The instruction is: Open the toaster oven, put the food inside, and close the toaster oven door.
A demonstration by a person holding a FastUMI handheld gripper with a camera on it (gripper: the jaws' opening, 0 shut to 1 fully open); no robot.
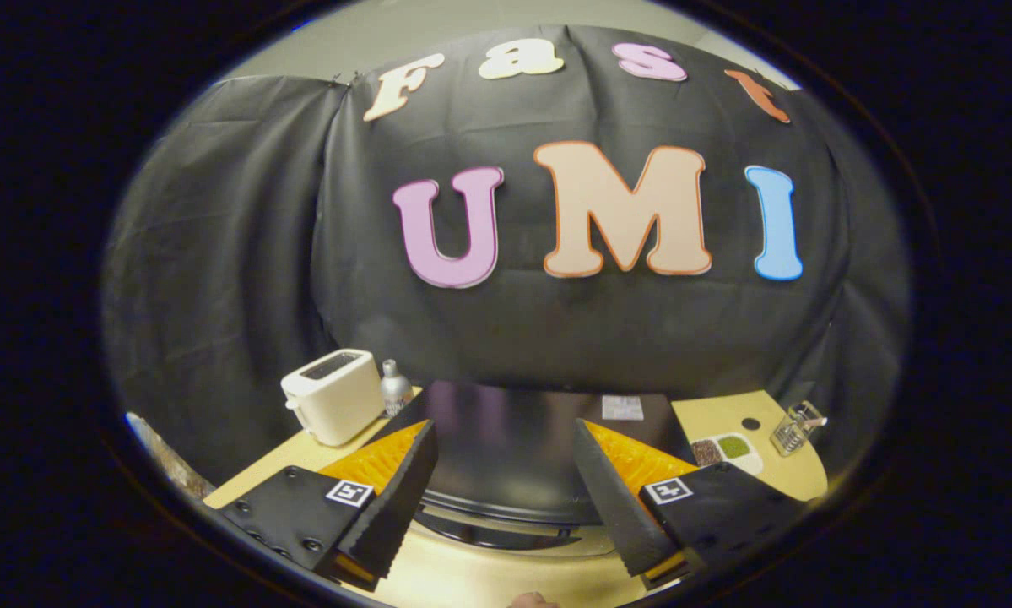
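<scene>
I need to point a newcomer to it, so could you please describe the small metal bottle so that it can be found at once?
Start at the black toaster oven on the yellow table, just ahead of the open gripper. Off its left back corner stands a white pop-up toaster. The bottle stands close against that toaster's right side: small, silver, narrow-necked and upright, the one shiny metal thing there.

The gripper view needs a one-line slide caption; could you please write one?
Open gripper poised above the black toaster oven, with a white toaster beyond its fingers.
</scene>
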